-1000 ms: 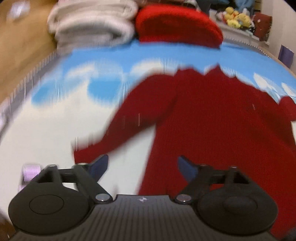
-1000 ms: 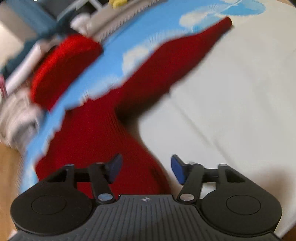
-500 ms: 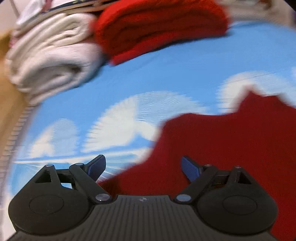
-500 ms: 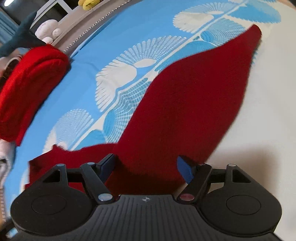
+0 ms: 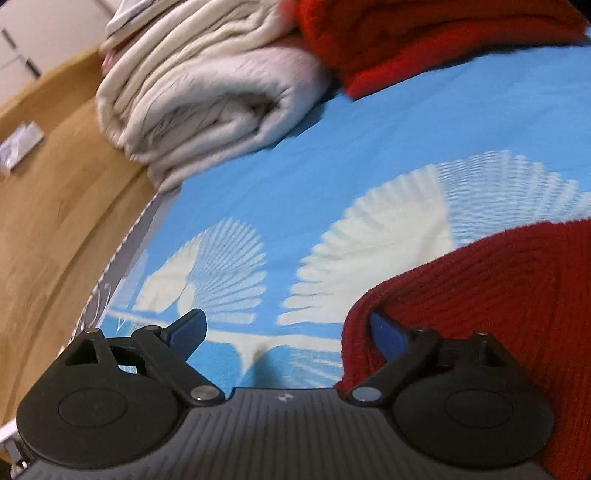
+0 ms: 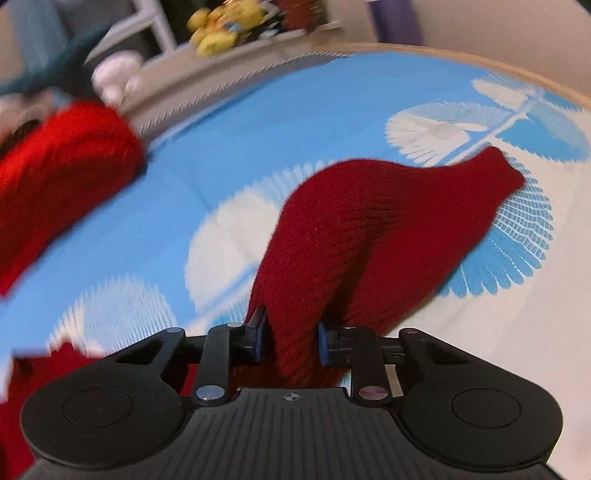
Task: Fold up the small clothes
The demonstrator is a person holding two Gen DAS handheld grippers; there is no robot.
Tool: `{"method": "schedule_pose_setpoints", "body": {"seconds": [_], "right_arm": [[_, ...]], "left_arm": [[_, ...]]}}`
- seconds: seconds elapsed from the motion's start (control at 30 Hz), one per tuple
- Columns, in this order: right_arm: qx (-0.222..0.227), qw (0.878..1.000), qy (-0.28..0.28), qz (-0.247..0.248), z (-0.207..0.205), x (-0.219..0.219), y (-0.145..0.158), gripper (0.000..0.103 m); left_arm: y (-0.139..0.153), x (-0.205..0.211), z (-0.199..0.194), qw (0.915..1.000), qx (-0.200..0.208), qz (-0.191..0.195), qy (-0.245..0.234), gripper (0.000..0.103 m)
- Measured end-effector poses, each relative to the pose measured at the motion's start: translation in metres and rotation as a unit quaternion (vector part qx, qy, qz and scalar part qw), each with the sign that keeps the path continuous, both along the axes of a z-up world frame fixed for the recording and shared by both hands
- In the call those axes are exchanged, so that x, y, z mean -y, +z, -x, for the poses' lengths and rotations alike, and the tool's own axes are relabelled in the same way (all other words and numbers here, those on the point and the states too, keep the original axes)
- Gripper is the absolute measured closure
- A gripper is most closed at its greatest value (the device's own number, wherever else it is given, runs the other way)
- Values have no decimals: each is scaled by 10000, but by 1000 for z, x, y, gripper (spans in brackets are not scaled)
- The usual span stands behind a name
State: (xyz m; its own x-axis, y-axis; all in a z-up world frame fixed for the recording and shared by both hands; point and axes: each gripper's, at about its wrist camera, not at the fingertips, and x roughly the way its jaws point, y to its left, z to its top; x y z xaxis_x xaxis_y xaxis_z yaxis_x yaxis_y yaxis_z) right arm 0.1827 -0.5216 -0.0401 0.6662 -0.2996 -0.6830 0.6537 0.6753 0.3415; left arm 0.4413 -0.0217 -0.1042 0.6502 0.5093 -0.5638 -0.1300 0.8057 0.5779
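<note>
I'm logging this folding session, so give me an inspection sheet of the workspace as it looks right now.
Surface: blue sheet with white fan pattern, spread over a bed.
Job's things: dark red knit sweater, sleeve stretched out across the sheet.
Clutter: folded cream blanket and folded bright red knit stacked at the far edge.
Grippers: left gripper jaws opening, the sweater's edge at one finger, not gripped; right gripper jaws closing on a bunched fold of the sweater.
Cables: nothing seen.
Surroundings: wooden floor; blurred yellow plush toys on a shelf.
</note>
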Motion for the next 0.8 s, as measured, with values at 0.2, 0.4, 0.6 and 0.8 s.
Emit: {"method": "schedule_pose_setpoints", "body": {"seconds": [0.2, 0.4, 0.6, 0.8], "right_arm": [[197, 9966, -428, -677, 45, 41, -39, 49], [644, 9857, -355, -1516, 114, 55, -21, 34], [654, 9868, -138, -1475, 185, 25, 19, 34], [230, 9876, 465, -1482, 233, -59, 36, 33]], "left_arm": [[10, -2, 22, 9997, 232, 7, -8, 6], [46, 2, 70, 9965, 70, 590, -585, 6], [92, -24, 190, 9810, -38, 1557, -1153, 0], [105, -80, 303, 9678, -225, 2449, -530, 0]]}}
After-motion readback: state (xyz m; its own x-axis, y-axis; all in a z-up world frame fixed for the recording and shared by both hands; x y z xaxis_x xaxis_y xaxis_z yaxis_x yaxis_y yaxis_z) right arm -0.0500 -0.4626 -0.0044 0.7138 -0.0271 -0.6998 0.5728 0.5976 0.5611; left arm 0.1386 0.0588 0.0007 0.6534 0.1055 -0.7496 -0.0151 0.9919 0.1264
